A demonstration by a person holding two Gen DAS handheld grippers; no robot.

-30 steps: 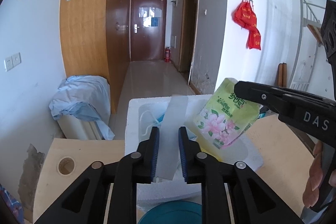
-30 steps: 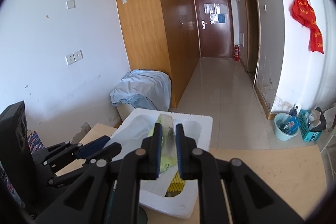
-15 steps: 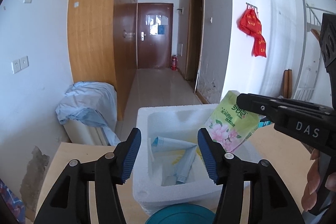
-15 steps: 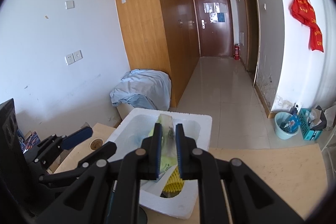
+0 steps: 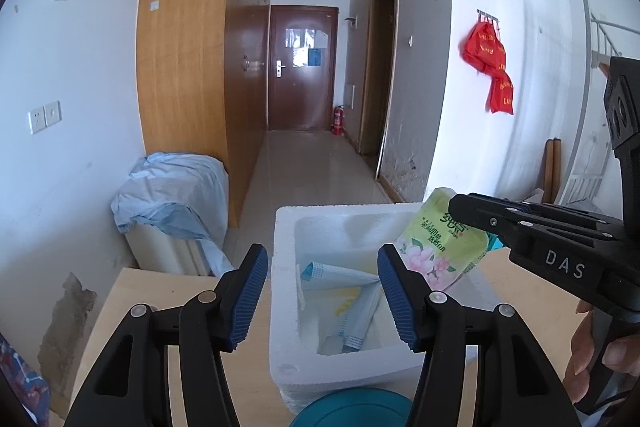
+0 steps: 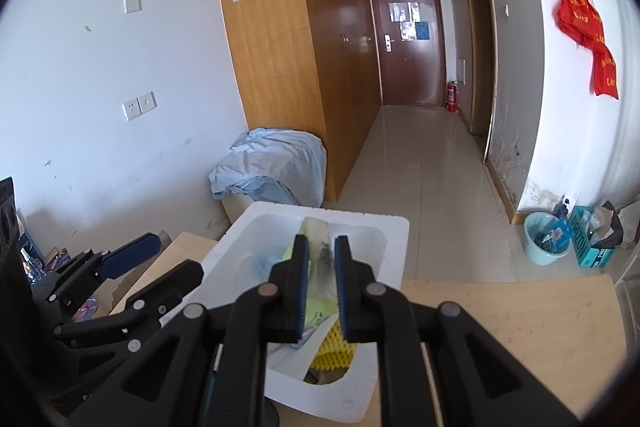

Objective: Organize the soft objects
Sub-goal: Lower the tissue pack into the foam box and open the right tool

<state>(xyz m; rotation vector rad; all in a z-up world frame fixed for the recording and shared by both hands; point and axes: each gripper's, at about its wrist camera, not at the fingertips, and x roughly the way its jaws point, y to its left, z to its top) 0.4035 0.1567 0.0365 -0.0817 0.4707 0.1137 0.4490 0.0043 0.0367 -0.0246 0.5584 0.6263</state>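
The left gripper (image 5: 322, 297) hangs over the near edge of a white foam box (image 5: 285, 291) that sits on the tan worktop (image 5: 124, 297). Its jaws stand apart, having just been opening, and nothing is between them. Down in the box, seen through the gap, lie a folded white and blue packet (image 5: 340, 273) and a few more soft packets.

The right gripper (image 6: 322, 291) comes in from 3 o'clock in the left wrist view. Its jaws are clamped on a green tissue pack (image 5: 440, 247) with pink flowers — the pack hangs in the air above the far right part of the box, tilted. In the right wrist view the pack (image 6: 318, 251) shows as a thin strip pinched between the blue pads.

A round teal thing (image 5: 352, 409) peeks in at 6 o'clock, just beside the box. A hand (image 5: 600, 351) holds the right gripper's handle at 4 o'clock.
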